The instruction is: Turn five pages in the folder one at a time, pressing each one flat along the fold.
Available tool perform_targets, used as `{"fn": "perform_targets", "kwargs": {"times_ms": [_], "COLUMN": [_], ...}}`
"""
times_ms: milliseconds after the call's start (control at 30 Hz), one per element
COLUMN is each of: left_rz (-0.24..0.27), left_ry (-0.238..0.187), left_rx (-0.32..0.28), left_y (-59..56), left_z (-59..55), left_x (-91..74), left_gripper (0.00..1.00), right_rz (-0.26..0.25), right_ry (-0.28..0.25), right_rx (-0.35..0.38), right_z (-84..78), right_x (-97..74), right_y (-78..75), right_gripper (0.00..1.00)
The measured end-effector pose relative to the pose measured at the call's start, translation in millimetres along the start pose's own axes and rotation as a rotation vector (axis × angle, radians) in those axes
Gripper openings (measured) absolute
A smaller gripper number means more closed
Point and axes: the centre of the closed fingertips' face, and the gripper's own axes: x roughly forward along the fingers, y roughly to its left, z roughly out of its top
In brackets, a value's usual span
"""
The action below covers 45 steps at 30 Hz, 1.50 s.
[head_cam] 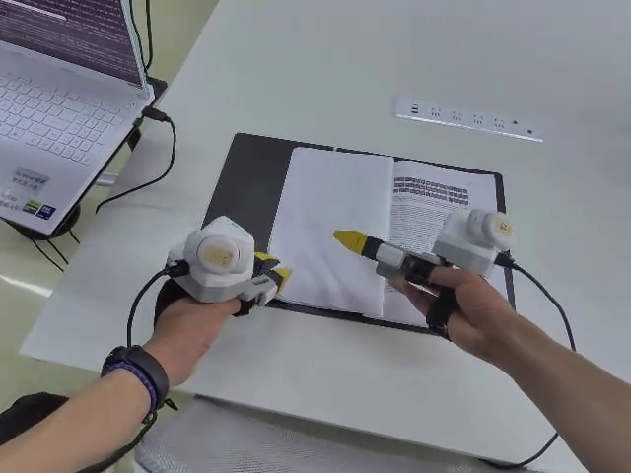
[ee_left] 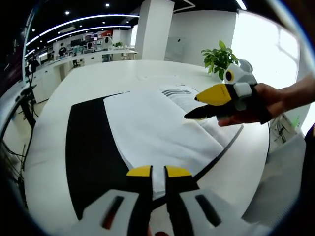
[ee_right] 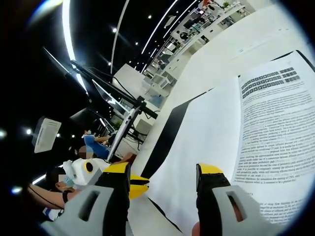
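Note:
The black folder (head_cam: 242, 182) lies open on the white table. Its left page (head_cam: 330, 222) is blank white; the right page (head_cam: 439, 212) carries printed text. My right gripper (head_cam: 353, 241) hovers over the fold near the pages' middle, its jaws open with nothing between them. The right gripper view has the blank page (ee_right: 206, 132) and the printed page (ee_right: 275, 132) ahead of my right gripper (ee_right: 162, 169). My left gripper (head_cam: 279, 276) sits at the folder's near edge, shut on nothing. From the left gripper (ee_left: 157, 172) I see the right gripper (ee_left: 206, 103) above the pages.
A laptop (head_cam: 59, 79) stands at the far left with a cable (head_cam: 163, 158) running toward the folder. A white power strip (head_cam: 468, 118) lies behind the folder. The table's near edge (head_cam: 325, 394) runs just below my hands. A potted plant (ee_left: 219, 59) stands beyond the table.

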Motion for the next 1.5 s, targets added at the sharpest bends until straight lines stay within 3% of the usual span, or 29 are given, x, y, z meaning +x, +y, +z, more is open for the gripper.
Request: {"fn": "perform_targets", "kwargs": {"times_ms": [100,467,833,1267,1500], "left_rz": [0.013,0.016,0.02,0.025,0.03], "left_ry": [0.034,0.1,0.091,0.089,0.094], "left_rx": [-0.016,-0.009,0.017,0.01,0.009], "left_y": [4.2,2.5,2.2,3.3,3.3], "left_z": [-11.6,-32.6,-31.7,-31.8,-32.4], "left_x": [2.9,7.0,5.7,6.1,6.3], "left_gripper": [0.0,0.0,0.0,0.0,0.0], "right_rz": [-0.009,-0.02,-0.04,-0.075,-0.107], "right_ry": [-0.002,-0.006,0.013,0.01,0.006], "right_rx": [0.003,0.005,-0.013,-0.035,-0.112], "right_z": [1.0,8.2,5.7,17.5,31.8], "right_x": [-1.9,-2.3,-7.7,-10.2,-3.1], "right_y": [-2.9,-11.1,-5.9,-22.0,-39.6], "right_gripper": [0.52,0.51,0.5,0.39,0.3]}}
